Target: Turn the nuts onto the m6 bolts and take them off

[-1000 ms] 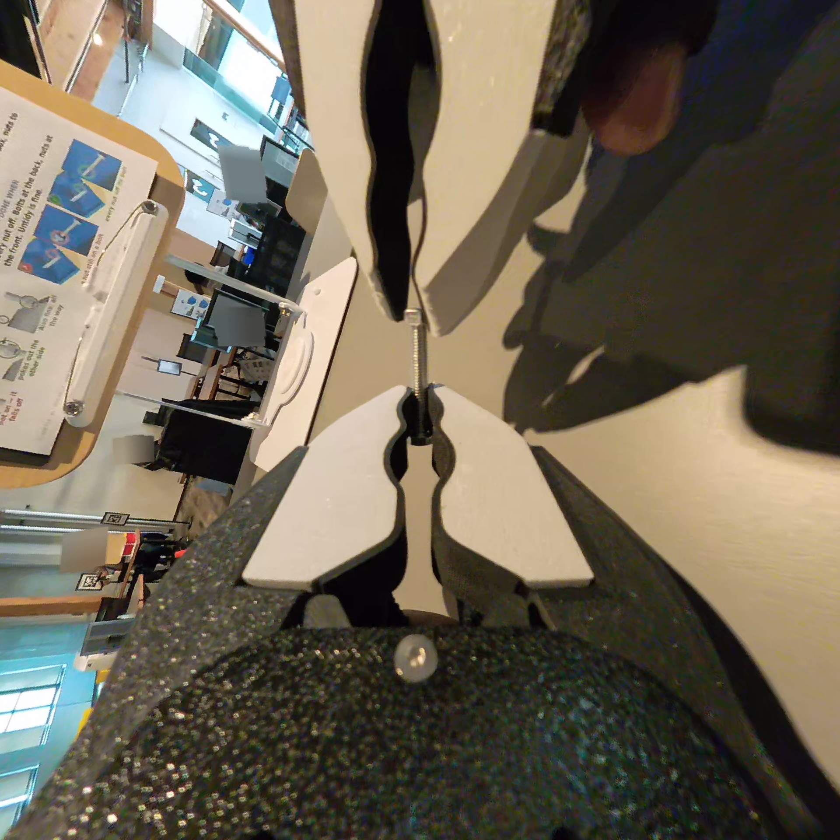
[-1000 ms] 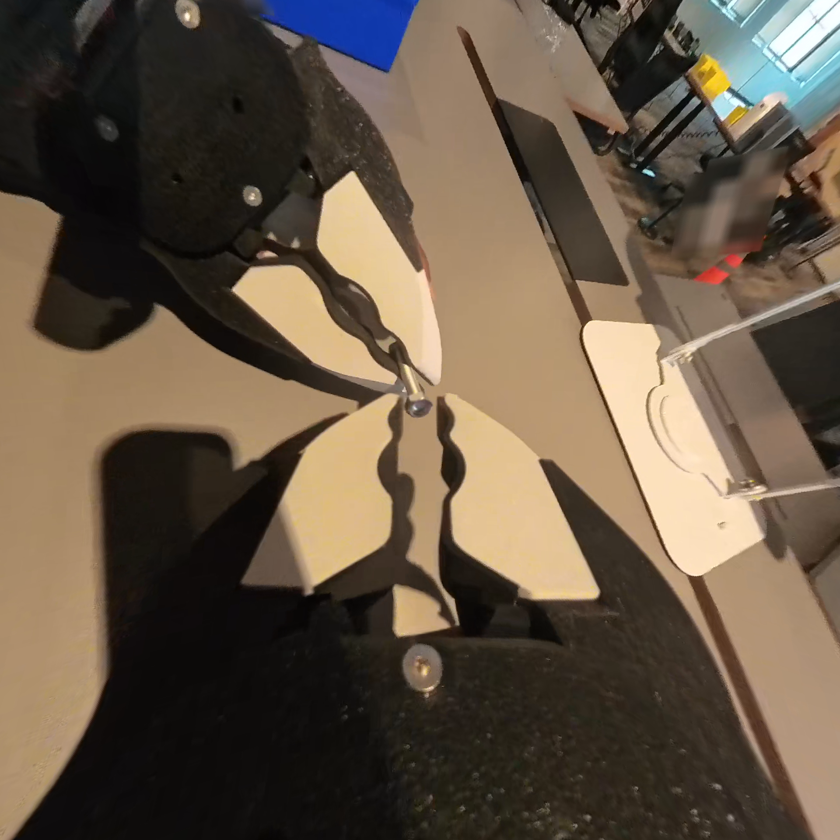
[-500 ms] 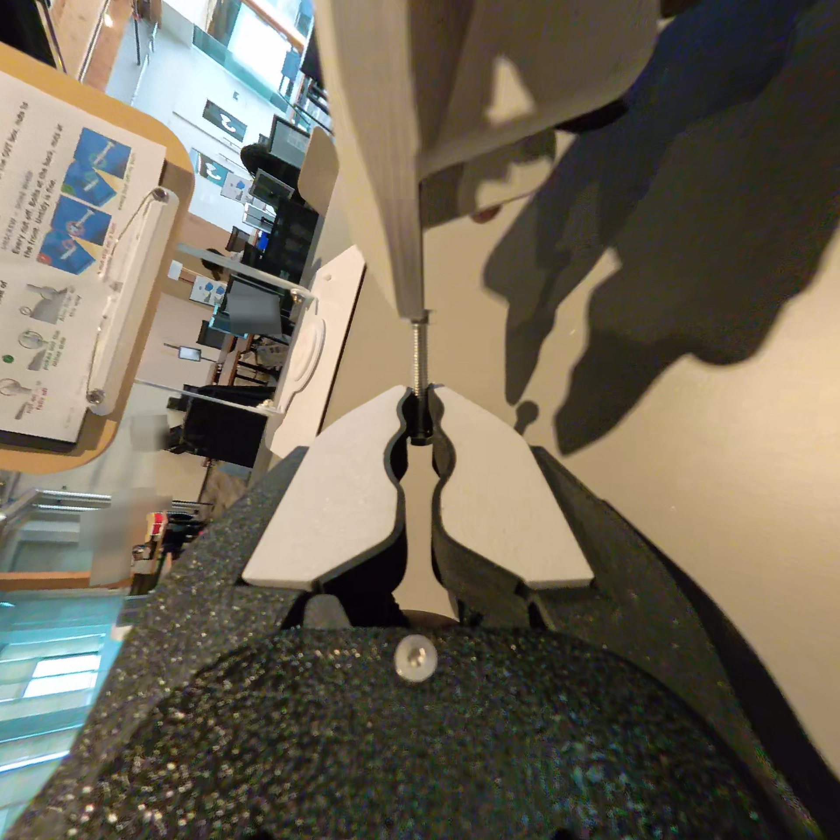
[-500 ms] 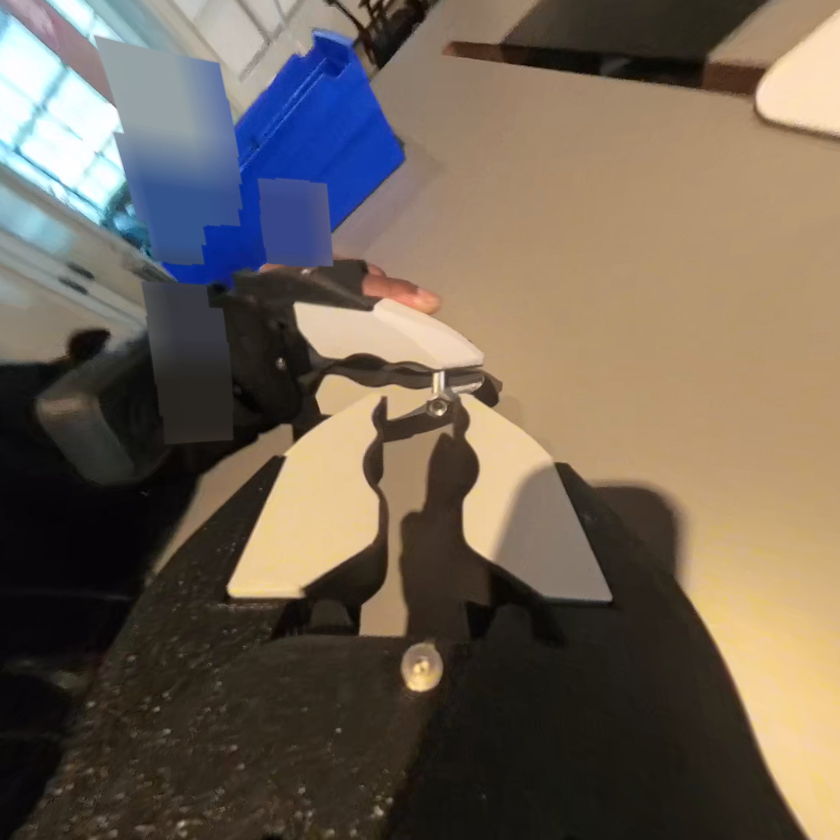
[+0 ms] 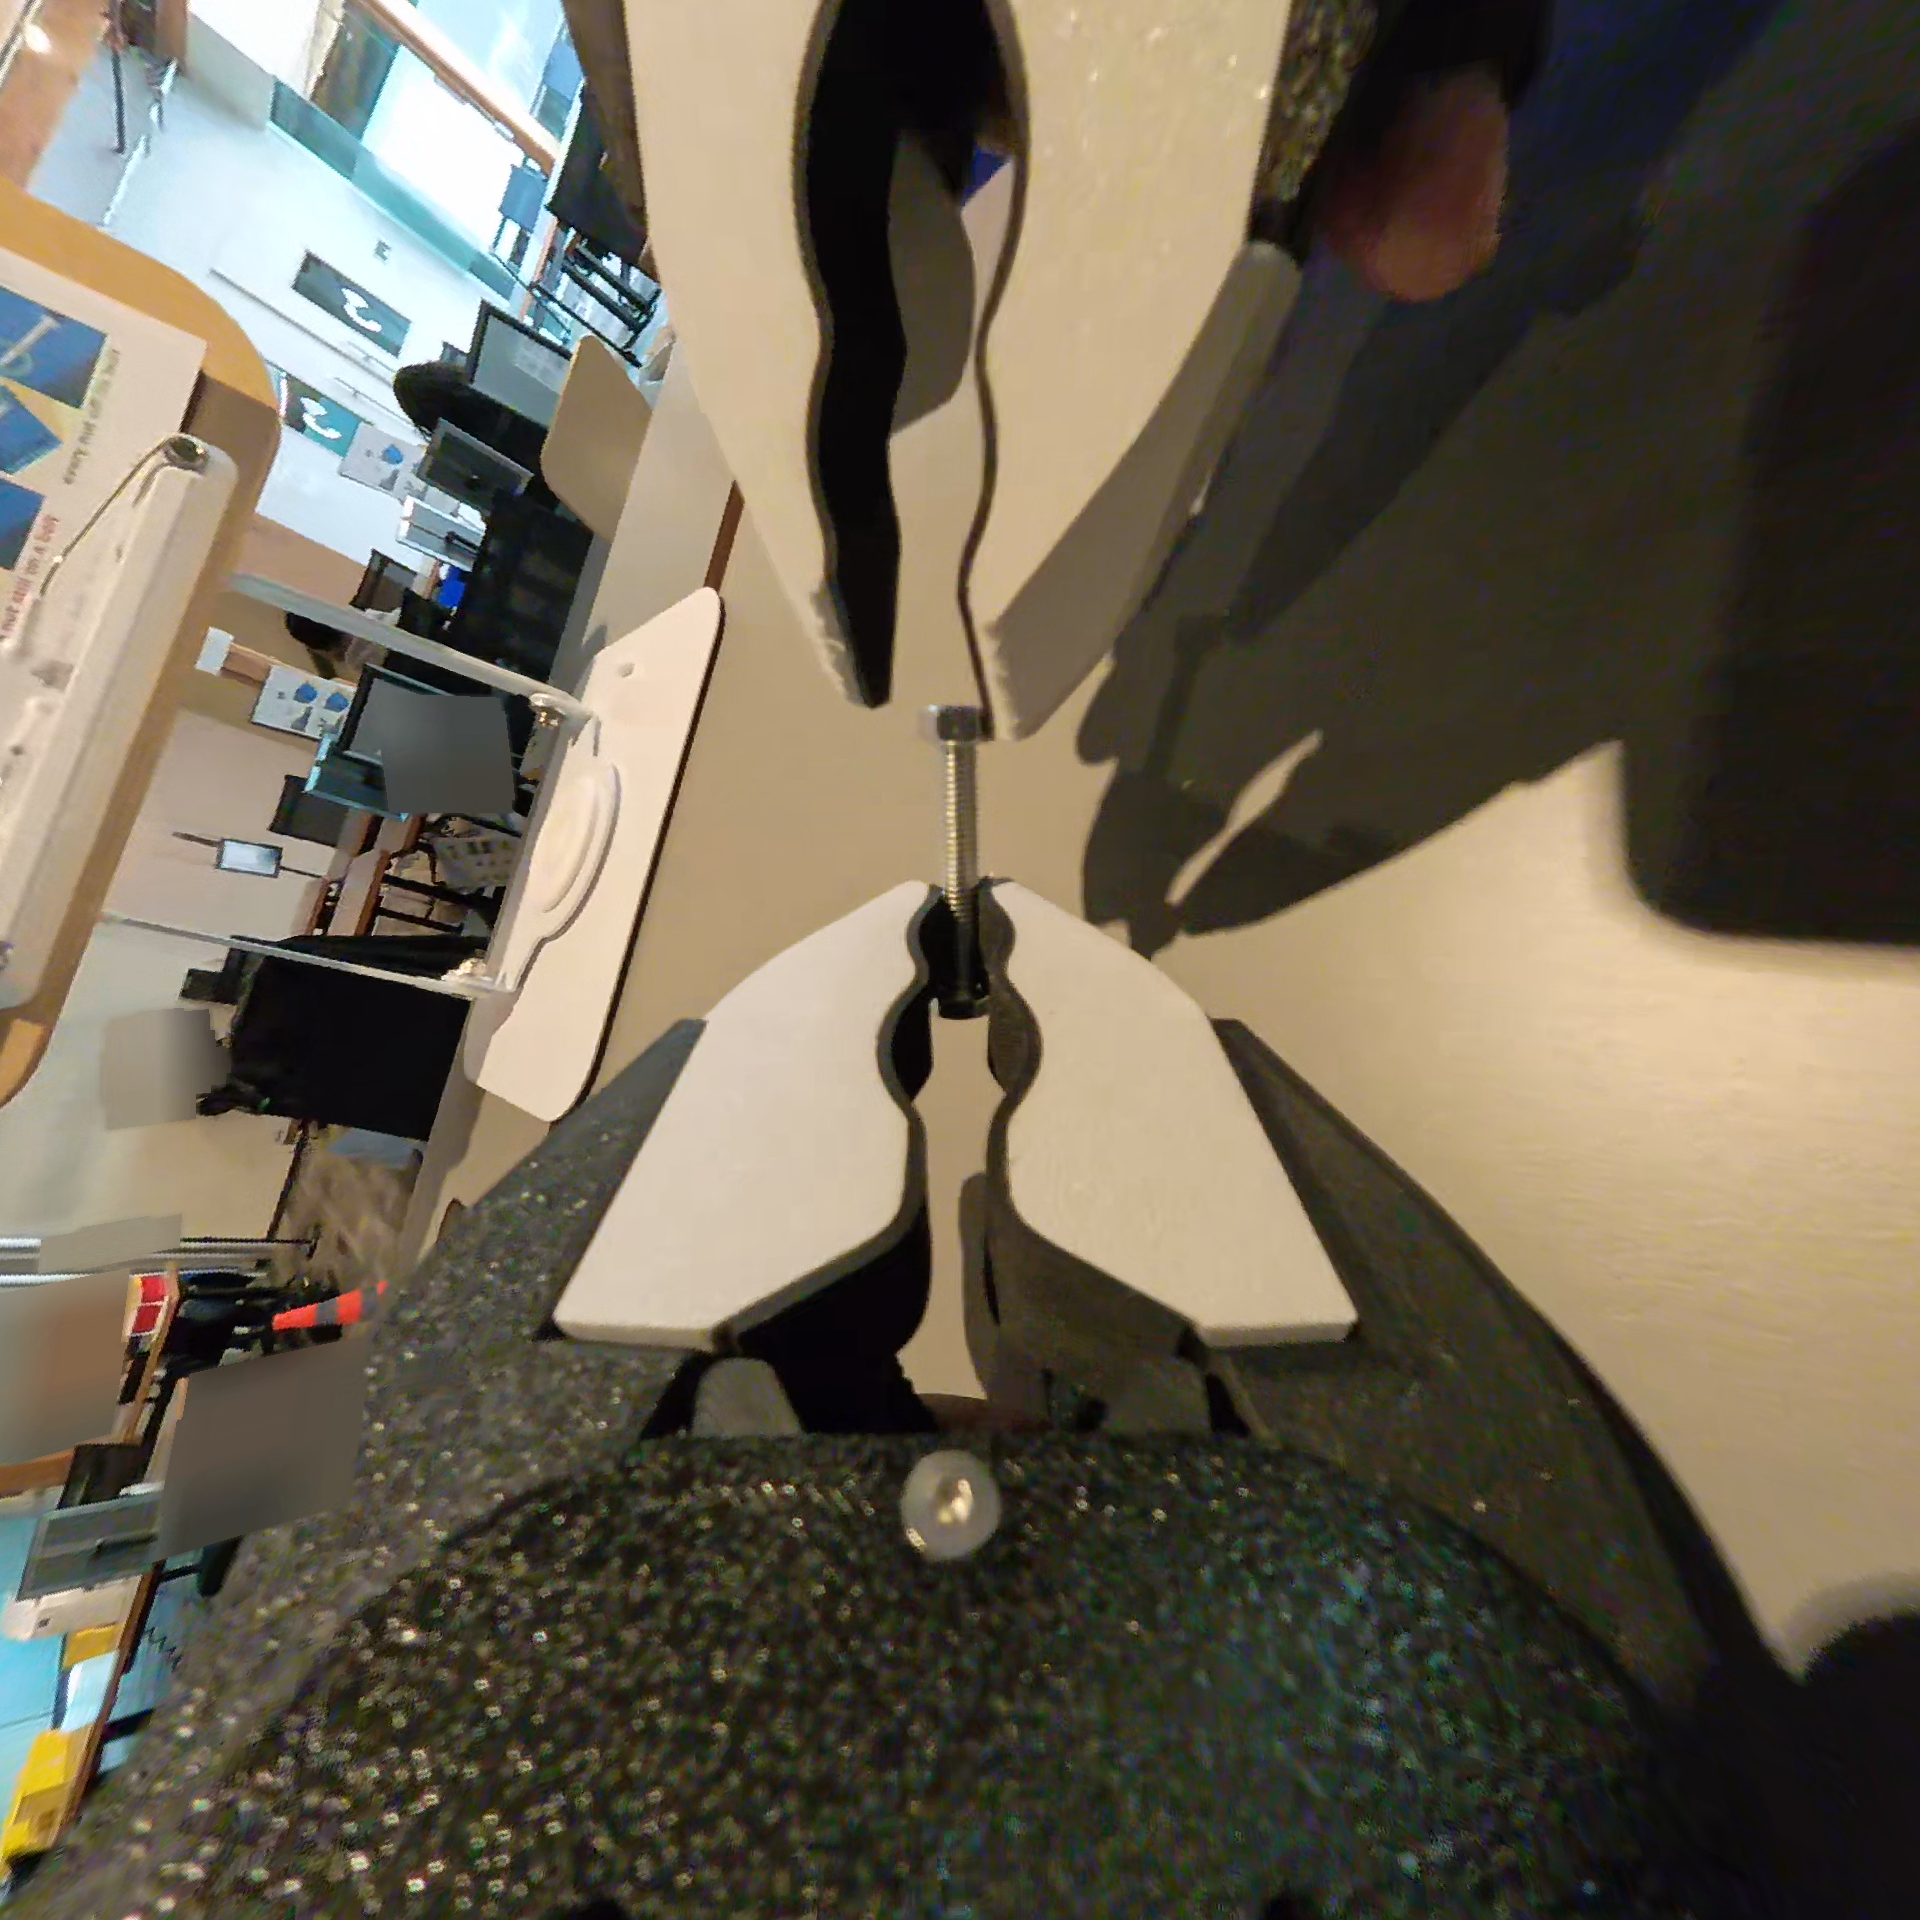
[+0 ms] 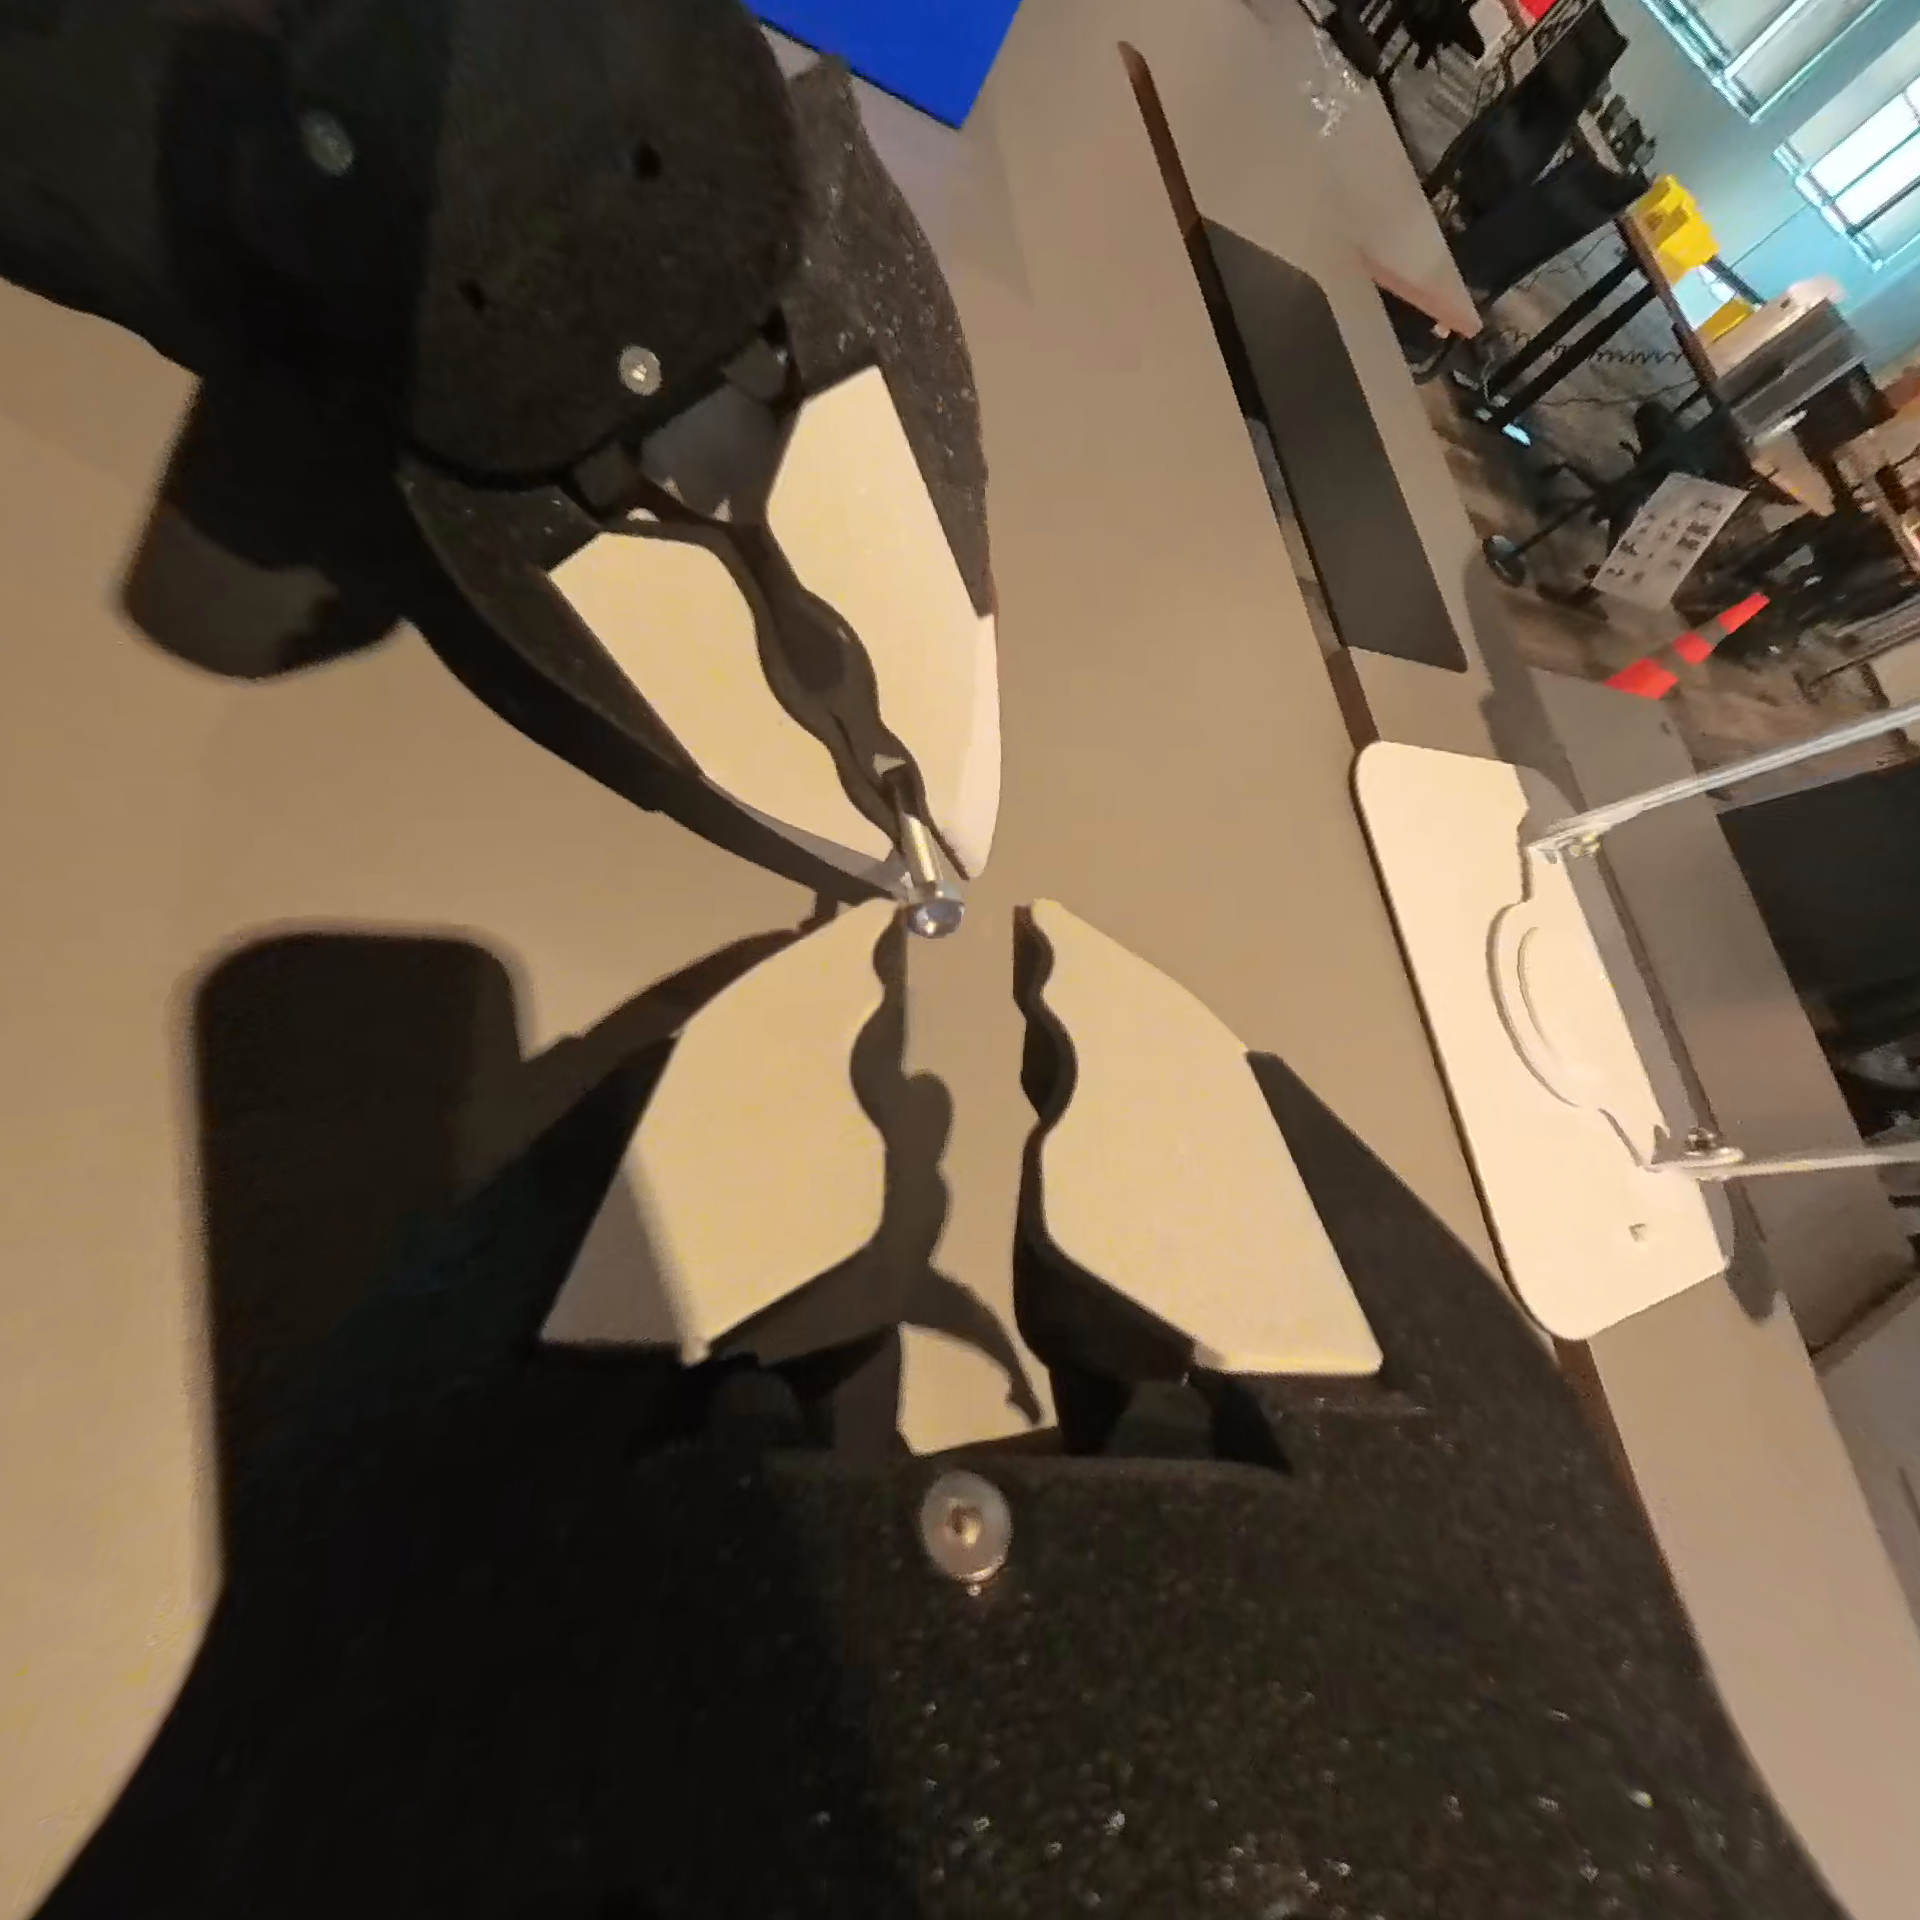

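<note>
While the left gripper (image 5: 961, 914) clamps its jaws on the head end of the bolt (image 5: 954, 821), the nut (image 5: 953, 720) sits at the far threaded tip, just short of the right gripper (image 6: 961, 914), whose jaws stand apart, above the beige table (image 5: 1558, 1091).

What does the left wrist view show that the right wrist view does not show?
Only the left wrist view shows the bolt's threaded length side-on, the nut at its far end, and a wooden board with an instruction sheet.

Only the right wrist view shows the open gap of the right hand-held gripper and a blue bin.

Both show the left hand-held gripper shut on the bolt, the beige table and the white plate.
</note>
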A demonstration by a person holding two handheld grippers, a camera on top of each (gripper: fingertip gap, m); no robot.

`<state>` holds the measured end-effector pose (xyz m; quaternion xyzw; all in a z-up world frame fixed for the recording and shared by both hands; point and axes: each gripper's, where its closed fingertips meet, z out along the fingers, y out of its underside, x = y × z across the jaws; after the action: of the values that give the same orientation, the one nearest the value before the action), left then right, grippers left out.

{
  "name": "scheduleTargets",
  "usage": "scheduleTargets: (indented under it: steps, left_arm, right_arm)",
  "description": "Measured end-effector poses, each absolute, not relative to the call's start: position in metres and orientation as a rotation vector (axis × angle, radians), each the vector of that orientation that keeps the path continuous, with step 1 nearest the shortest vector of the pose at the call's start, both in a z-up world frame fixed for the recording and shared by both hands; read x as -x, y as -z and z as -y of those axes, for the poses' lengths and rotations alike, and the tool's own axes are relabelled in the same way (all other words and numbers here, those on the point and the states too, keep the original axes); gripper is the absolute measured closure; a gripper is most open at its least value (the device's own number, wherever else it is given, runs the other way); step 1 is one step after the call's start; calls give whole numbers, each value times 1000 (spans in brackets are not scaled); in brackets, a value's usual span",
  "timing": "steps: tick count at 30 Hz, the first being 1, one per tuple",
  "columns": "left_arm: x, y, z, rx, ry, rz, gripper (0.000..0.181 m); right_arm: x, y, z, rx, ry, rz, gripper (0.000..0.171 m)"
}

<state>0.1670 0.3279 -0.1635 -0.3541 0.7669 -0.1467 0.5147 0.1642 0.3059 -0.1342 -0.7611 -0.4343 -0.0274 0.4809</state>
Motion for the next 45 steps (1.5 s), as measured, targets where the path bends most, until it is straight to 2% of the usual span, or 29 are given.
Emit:
scheduleTargets:
  steps: [2, 5, 9, 13, 17, 20, 25, 34, 36, 39, 45]
  left_arm:
    - [-167, 166, -330, 835, 299, -1861, 176]
    - [-166, 171, -334, 794, 178, -1887, 176]
    - [-165, 168, -338, 743, 87, -1871, 176]
    - [-166, 158, -337, 769, 151, -1819, 176]
    - [-167, 159, -338, 828, 227, -1810, 176]
    - [-166, 160, -337, 863, 296, -1811, 176]
    - [-166, 166, -329, 875, 357, -1858, 176]
    - [-165, 168, -319, 856, 443, -1896, 176]
    - [-165, 167, -318, 847, 444, -1896, 176]
    - [-165, 168, -322, 816, 366, -1890, 176]
    - [-164, 159, -337, 711, 85, -1837, 176]
  right_arm:
    - [-162, 140, -305, 1880, 79, 1088, 161]
    - [-163, 150, -306, 2022, -5, 994, 161]
    - [-160, 150, -306, 2261, -527, 482, 161]
    - [-159, 135, -306, 2177, -954, 218, 161]
    - [-166, 130, -308, 2110, -755, 437, 136]
    - [-171, 131, -307, 2049, -427, 693, 131]
    - [-166, 130, -303, 1910, -98, 980, 136]
    - [-159, 141, -299, 1874, 4, 1111, 150]
    - [-158, 145, -299, 1906, 0, 1100, 161]
    - [-157, 148, -300, 2034, -139, 971, 161]
    - [-152, 147, -306, 2248, -764, 338, 161]
